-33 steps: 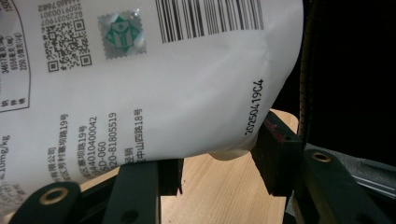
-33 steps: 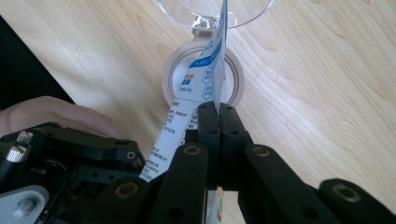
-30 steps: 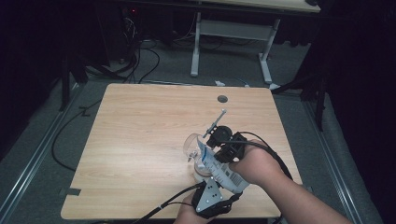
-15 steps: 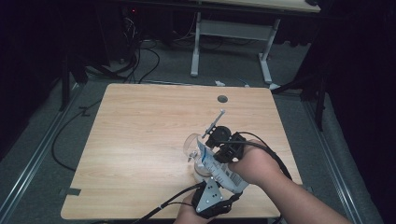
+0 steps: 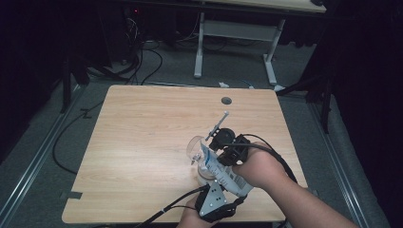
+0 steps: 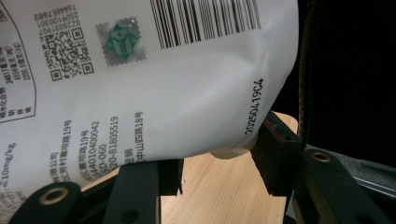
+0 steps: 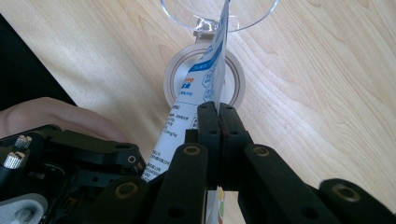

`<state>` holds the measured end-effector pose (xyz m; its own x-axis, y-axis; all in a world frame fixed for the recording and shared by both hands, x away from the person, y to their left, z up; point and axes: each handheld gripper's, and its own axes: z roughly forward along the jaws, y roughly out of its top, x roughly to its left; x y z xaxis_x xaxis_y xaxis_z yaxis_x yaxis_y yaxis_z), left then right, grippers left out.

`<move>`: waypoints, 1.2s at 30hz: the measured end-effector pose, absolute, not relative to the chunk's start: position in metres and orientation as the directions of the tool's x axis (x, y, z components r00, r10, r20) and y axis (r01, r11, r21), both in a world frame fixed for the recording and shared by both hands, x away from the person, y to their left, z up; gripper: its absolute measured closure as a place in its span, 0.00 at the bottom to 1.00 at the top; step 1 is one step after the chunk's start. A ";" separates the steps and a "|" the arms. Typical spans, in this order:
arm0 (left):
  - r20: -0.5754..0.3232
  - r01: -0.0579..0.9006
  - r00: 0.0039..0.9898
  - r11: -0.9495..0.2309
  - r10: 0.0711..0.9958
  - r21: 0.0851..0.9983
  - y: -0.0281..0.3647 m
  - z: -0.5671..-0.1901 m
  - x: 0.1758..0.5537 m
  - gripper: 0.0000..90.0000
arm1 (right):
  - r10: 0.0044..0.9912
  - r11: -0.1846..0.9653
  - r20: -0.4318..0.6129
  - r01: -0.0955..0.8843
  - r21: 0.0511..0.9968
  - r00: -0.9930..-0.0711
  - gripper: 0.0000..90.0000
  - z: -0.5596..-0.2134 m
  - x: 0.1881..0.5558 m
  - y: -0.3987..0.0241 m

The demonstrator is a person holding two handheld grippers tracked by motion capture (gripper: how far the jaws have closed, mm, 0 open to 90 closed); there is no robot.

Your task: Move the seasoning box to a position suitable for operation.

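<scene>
Pouch (image 5: 221,167) — white printed sachet with barcode, held by both grippers near the worktop's (image 5: 142,137) front right corner, above a clear plastic funnel (image 5: 196,146) and a roll of tape (image 7: 204,80). Right gripper (image 7: 218,122) fingers pinched fully together on the pouch's thin edge. Left gripper (image 6: 217,163) fingers about half open, clamped on the pouch's fat lower end — pouch tilted, top pointing into the funnel.

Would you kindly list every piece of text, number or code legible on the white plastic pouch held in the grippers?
All on the white plastic pouch:
"20250419C4", printed along its edge.
"020-81805519", with "44010400042" beside it; leading characters hidden.
"10mg/kg", near its lower corner.
Digits above the QR code: too small to read reliably.
Barcode, QR code, green stamp: no readable words.
Chinese lines: partly cut off.
</scene>
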<state>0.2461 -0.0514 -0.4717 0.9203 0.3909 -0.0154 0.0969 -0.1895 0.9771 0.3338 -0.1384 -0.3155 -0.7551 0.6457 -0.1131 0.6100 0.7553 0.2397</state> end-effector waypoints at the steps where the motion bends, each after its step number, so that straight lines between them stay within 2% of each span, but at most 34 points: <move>1: -0.016 0.097 0.920 -0.190 0.391 0.977 -0.051 -0.472 0.246 0.64 | 0.646 0.755 -0.113 0.610 0.240 -0.755 1.00 -0.316 0.334 -0.138; 36: -0.021 0.096 0.921 -0.173 0.388 0.980 -0.052 -0.469 0.247 0.64 | 0.640 0.760 -0.123 0.602 0.244 -0.759 1.00 -0.314 0.335 -0.138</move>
